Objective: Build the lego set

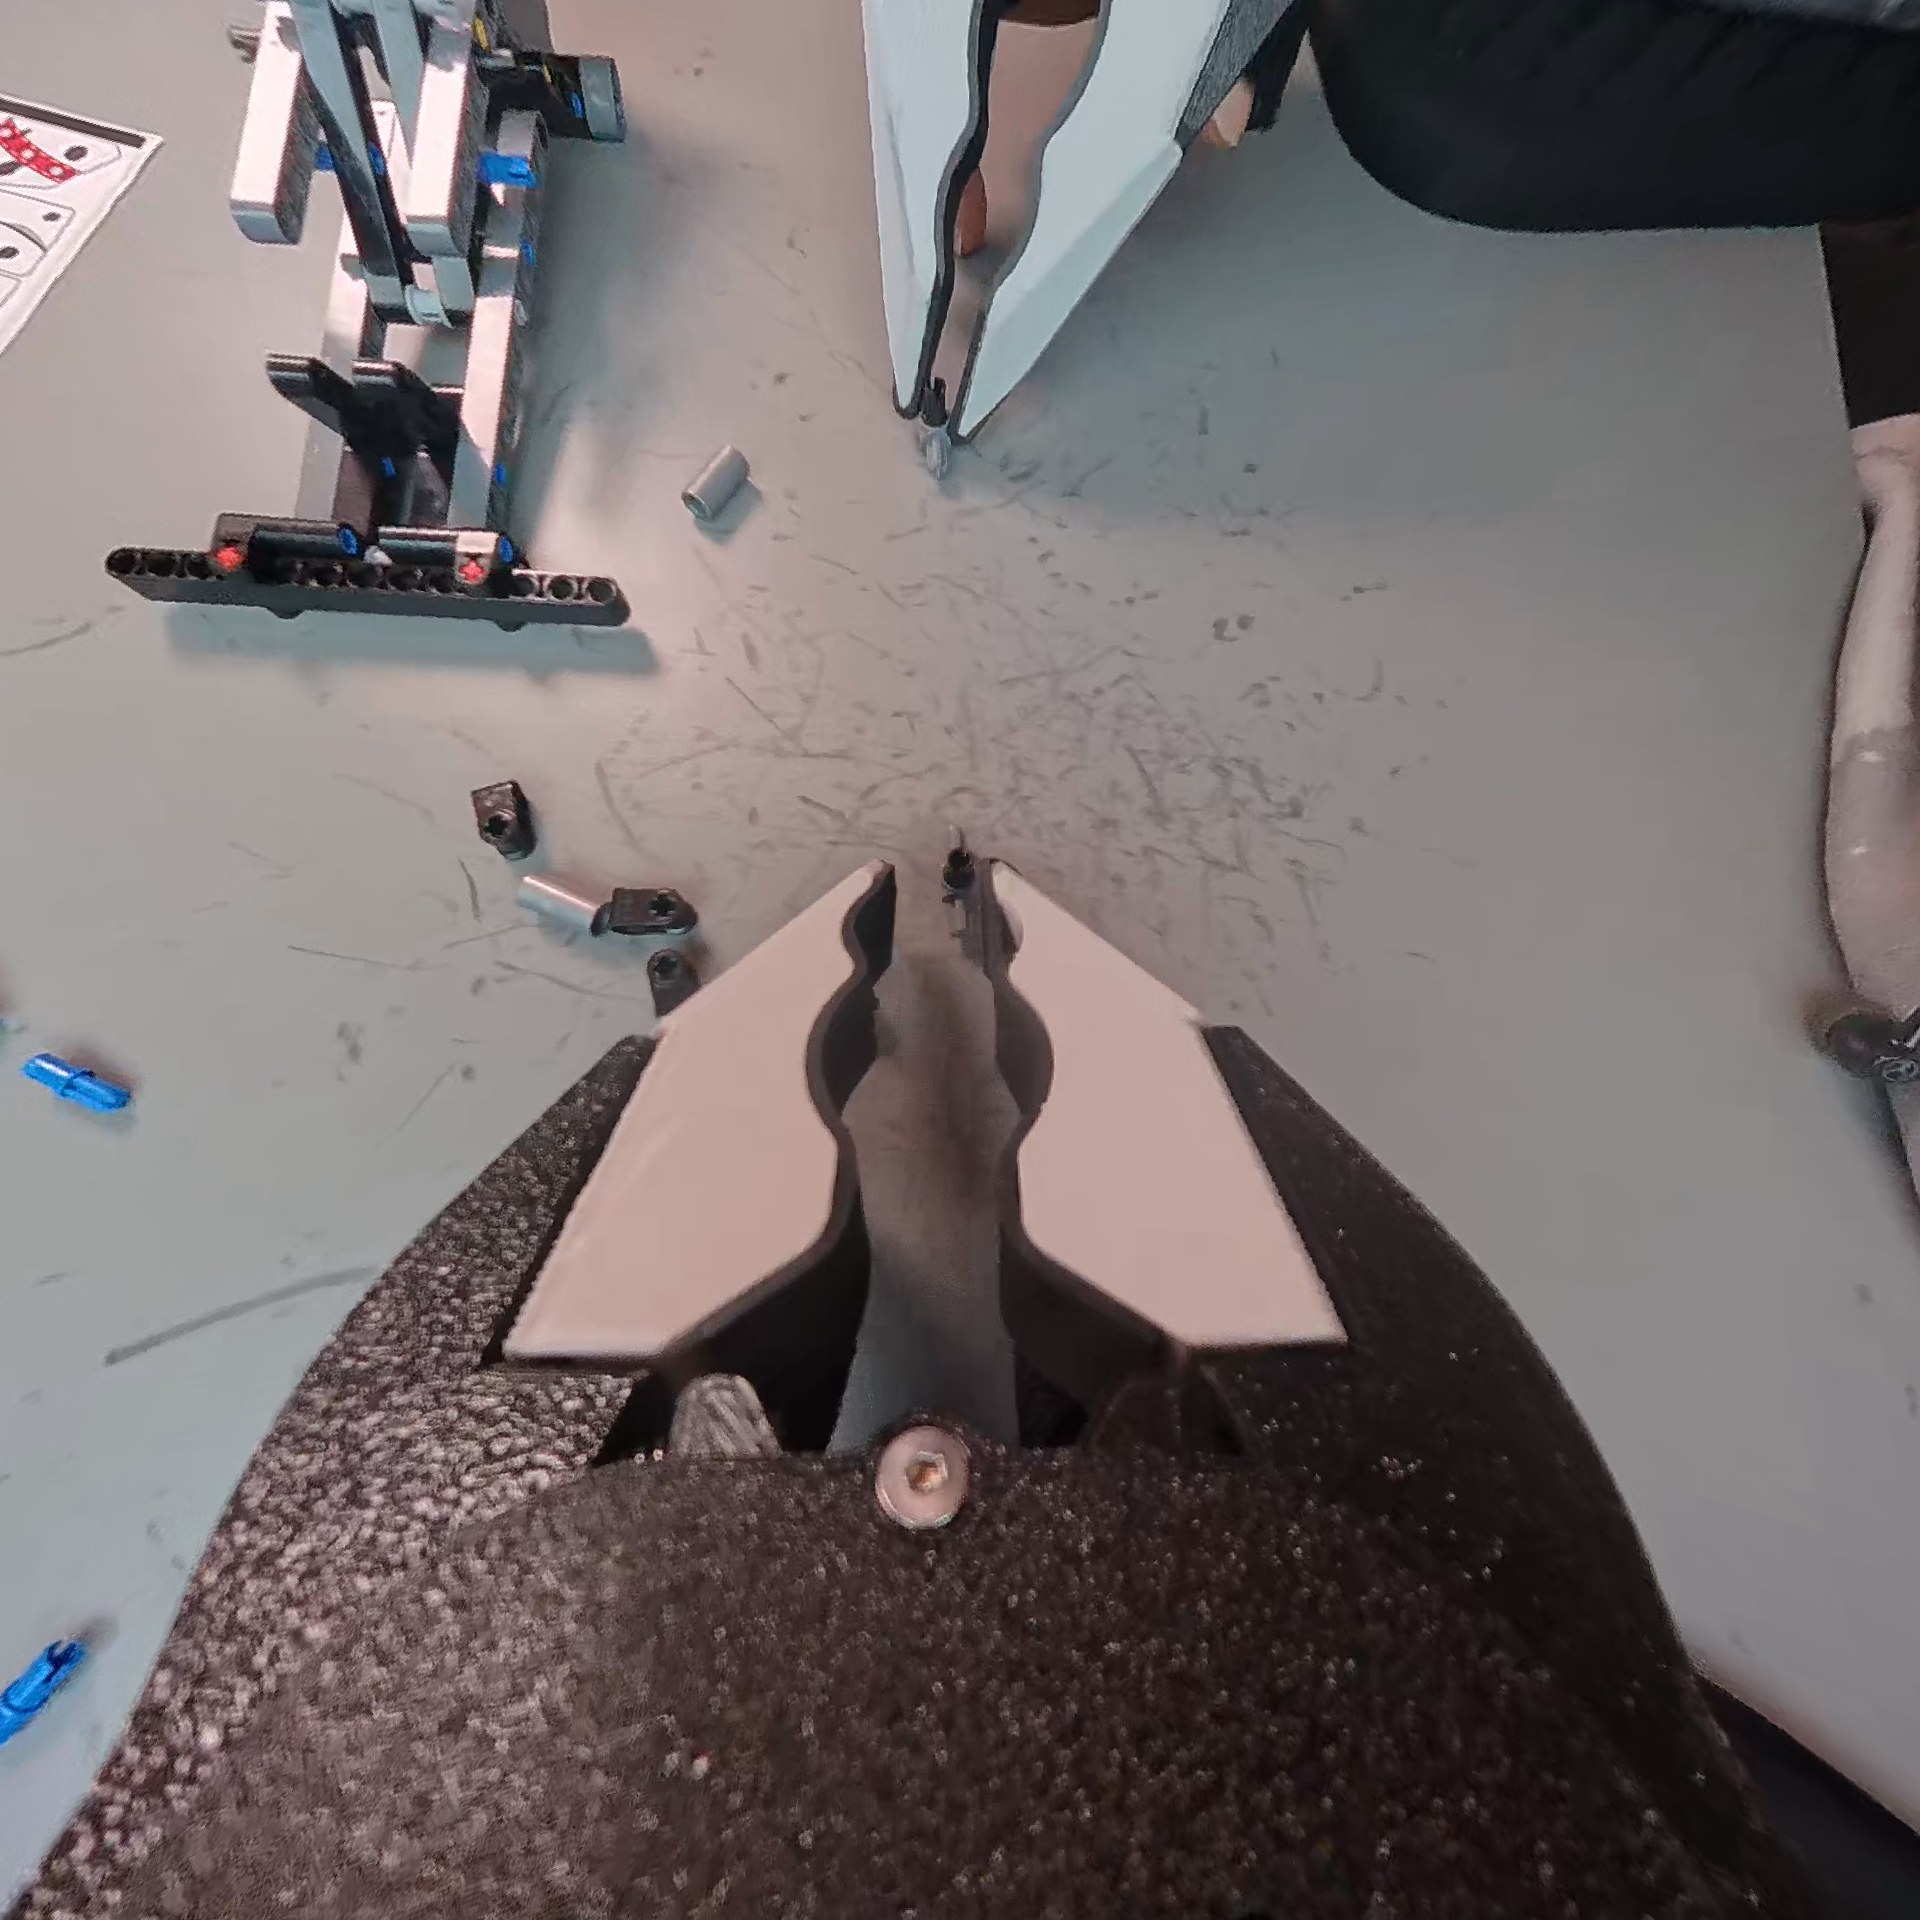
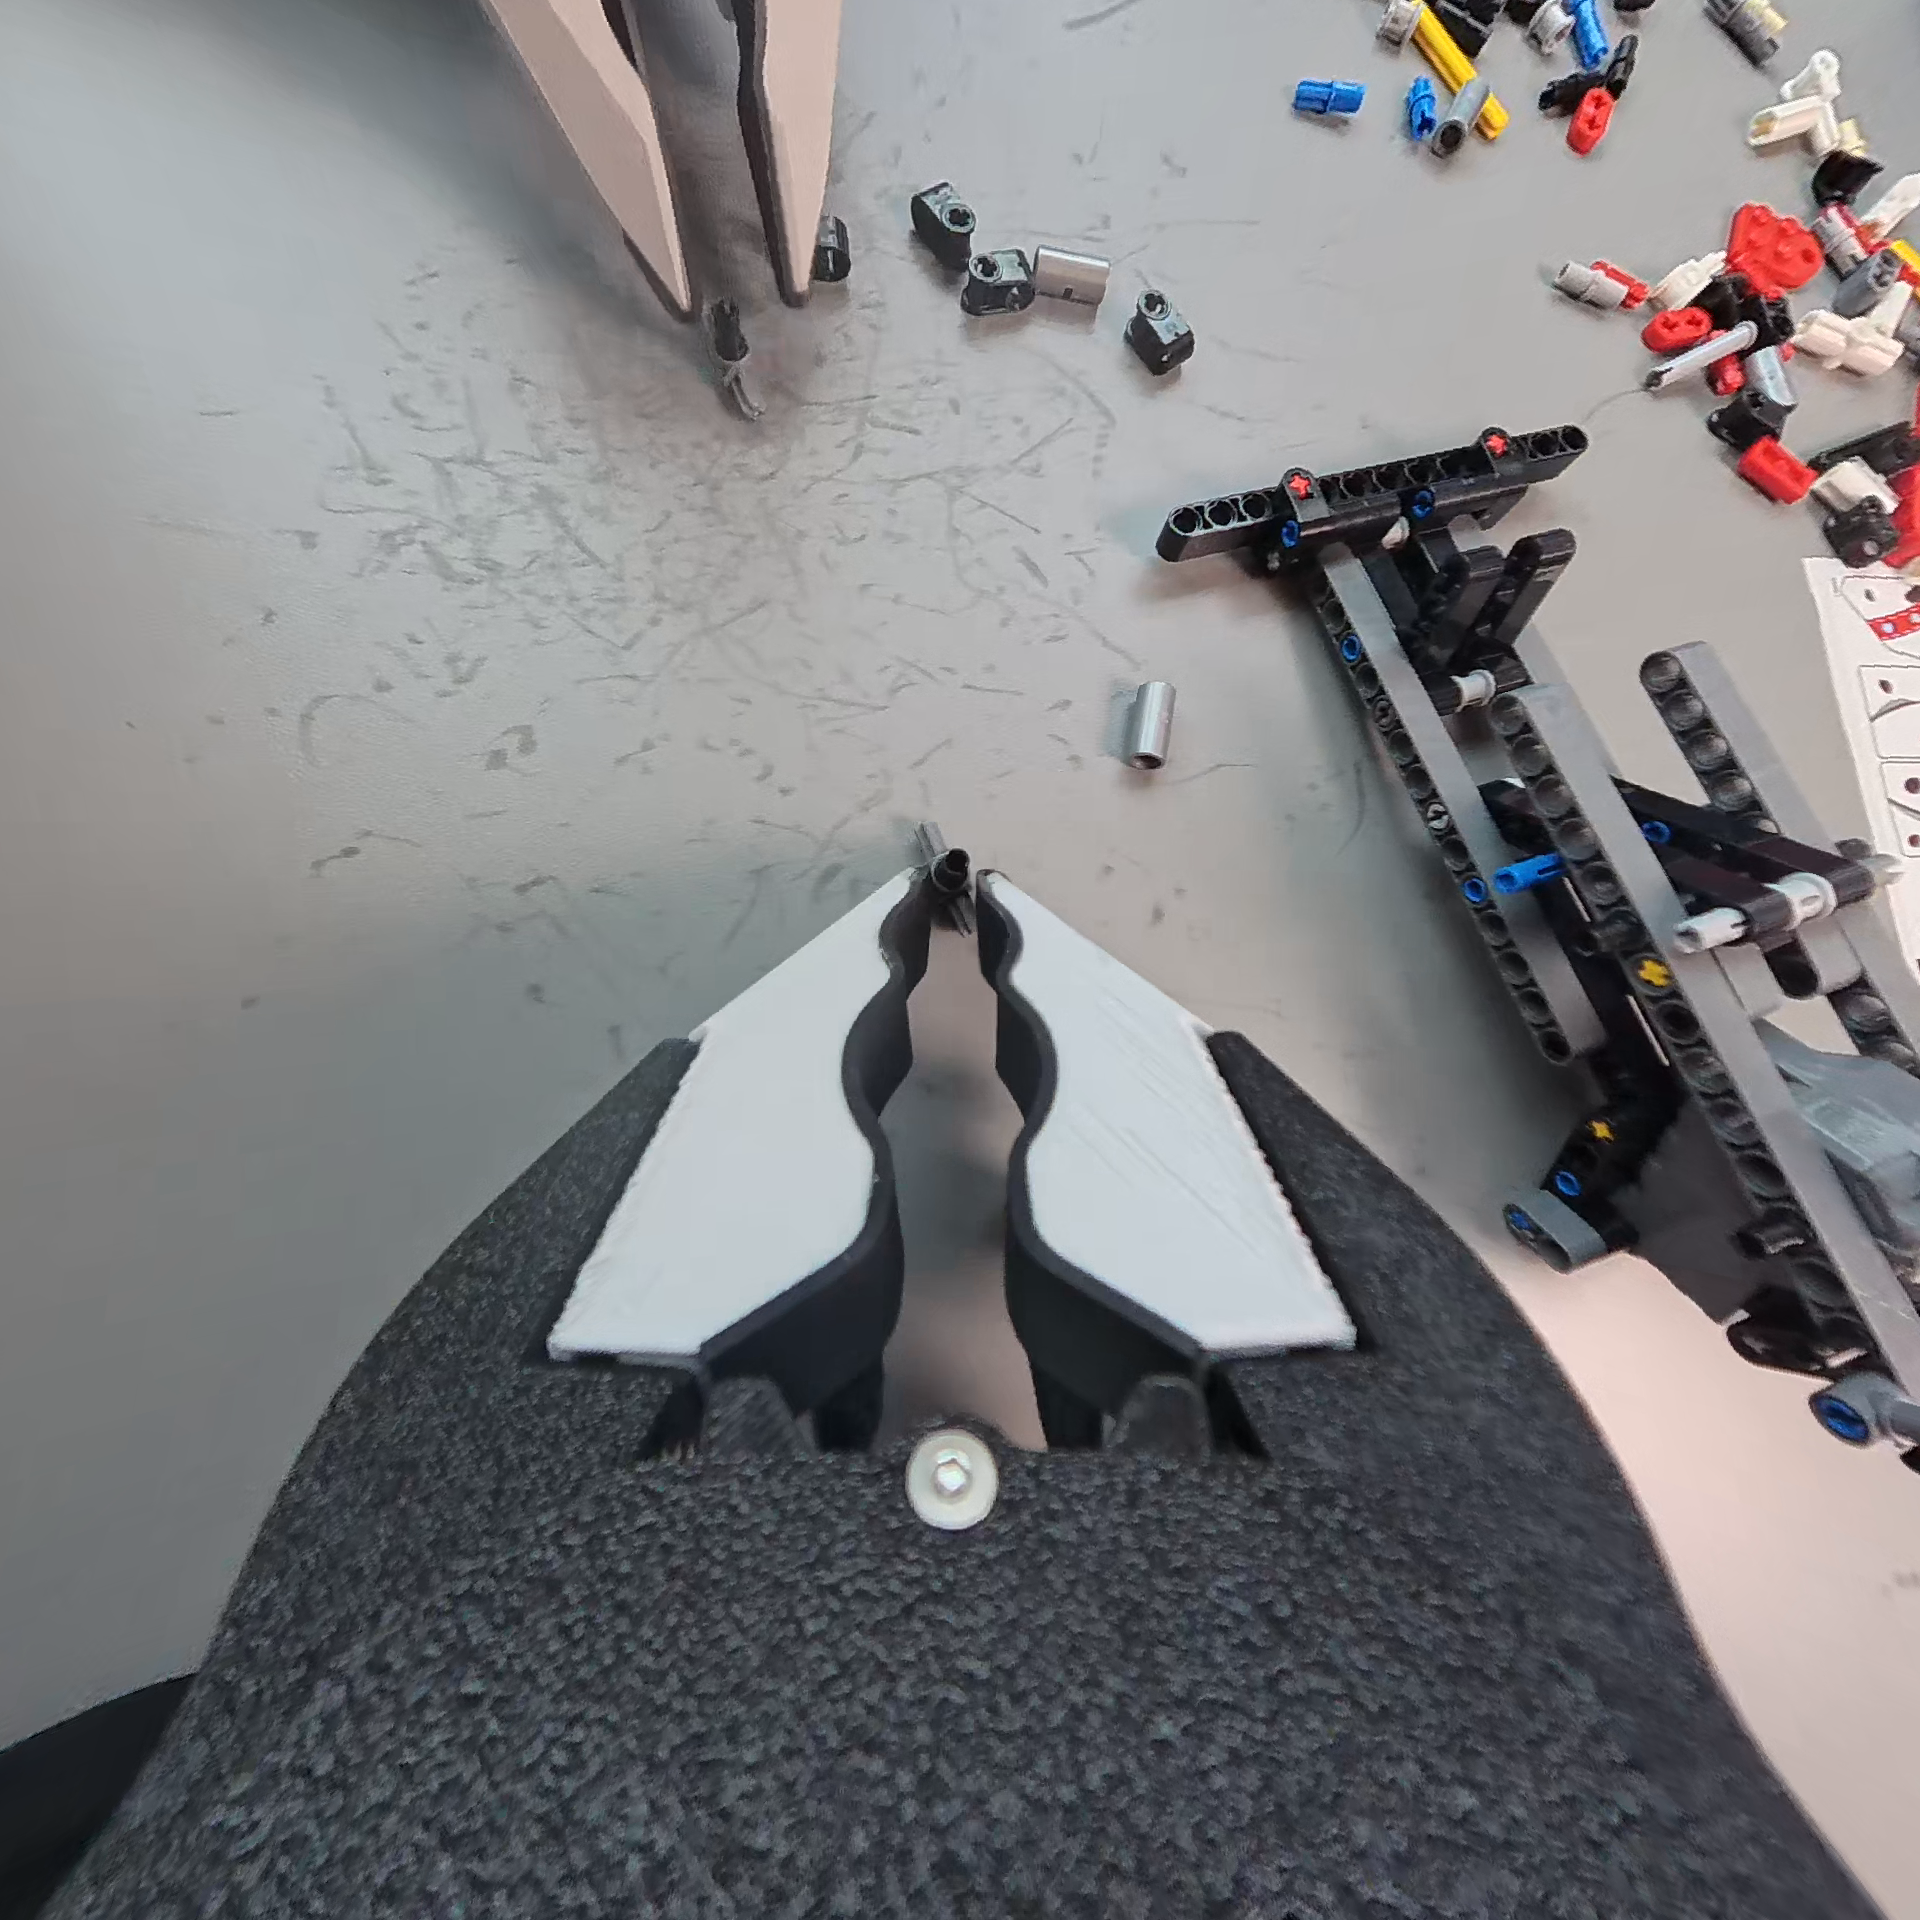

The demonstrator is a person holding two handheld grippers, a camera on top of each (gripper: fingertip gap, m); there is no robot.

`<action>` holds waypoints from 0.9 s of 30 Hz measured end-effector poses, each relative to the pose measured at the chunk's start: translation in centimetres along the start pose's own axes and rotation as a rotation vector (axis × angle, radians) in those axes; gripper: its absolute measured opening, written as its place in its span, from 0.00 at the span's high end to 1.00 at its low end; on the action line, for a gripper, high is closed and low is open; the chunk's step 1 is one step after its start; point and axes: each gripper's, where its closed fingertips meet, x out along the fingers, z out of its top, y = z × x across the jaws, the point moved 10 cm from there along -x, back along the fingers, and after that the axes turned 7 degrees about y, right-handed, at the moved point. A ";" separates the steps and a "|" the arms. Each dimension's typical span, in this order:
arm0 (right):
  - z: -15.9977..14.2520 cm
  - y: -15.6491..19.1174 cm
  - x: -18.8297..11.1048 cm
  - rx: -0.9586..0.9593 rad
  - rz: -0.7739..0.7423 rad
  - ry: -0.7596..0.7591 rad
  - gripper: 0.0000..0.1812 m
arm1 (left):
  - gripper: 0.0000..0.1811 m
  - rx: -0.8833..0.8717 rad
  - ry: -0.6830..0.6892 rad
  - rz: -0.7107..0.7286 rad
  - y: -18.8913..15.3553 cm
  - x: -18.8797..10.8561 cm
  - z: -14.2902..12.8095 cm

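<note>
Firstly, table (image 2: 416,623): grey and scratched most in its middle, which I keep bare as my working patch. No edge of it shows, so I place things from that patch.
Half-built frame (image 2: 1558,831): long grey and black beams lying flat beside the bare patch, its black crossbeam end turned toward it, I judge so the open holes are within reach.
Loose parts pile (image 2: 1766,281): red, white, black and blue bits heaped beyond the frame, out of the way.
Right gripper (image 2: 948,883): fingers pressed together on a short black pin (image 2: 948,871), which sticks out past the tips, free to enter a hole.
Left gripper (image 1: 940,878): fingers drawn near, facing the right one across the patch. A second black pin (image 1: 958,878) lies against one pad, with a gap on the other side. I cannot tell whether it is truly pinched.
Black connectors (image 2: 997,281): a small cluster just beside the left gripper, likely set out for this step.
Grey sleeve (image 2: 1148,724): alone between the frame and my right tips.
Step in hand: I judge both pins are meant for the frame.
</note>
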 end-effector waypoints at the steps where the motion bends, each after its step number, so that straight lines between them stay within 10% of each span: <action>1: 0.0 0.0 0.0 0.002 0.002 -0.005 0.95 | 0.90 -0.007 -0.018 -0.003 0.1 -0.3 0.0; 13: 1.0 -1.9 -3.6 0.108 -0.120 -0.385 0.88 | 0.89 -0.219 -0.104 0.167 3.8 -3.9 -2.3; 27: 1.0 -1.7 -2.6 0.078 -0.171 -0.398 0.90 | 0.89 -0.068 0.013 0.044 1.3 -1.2 -1.7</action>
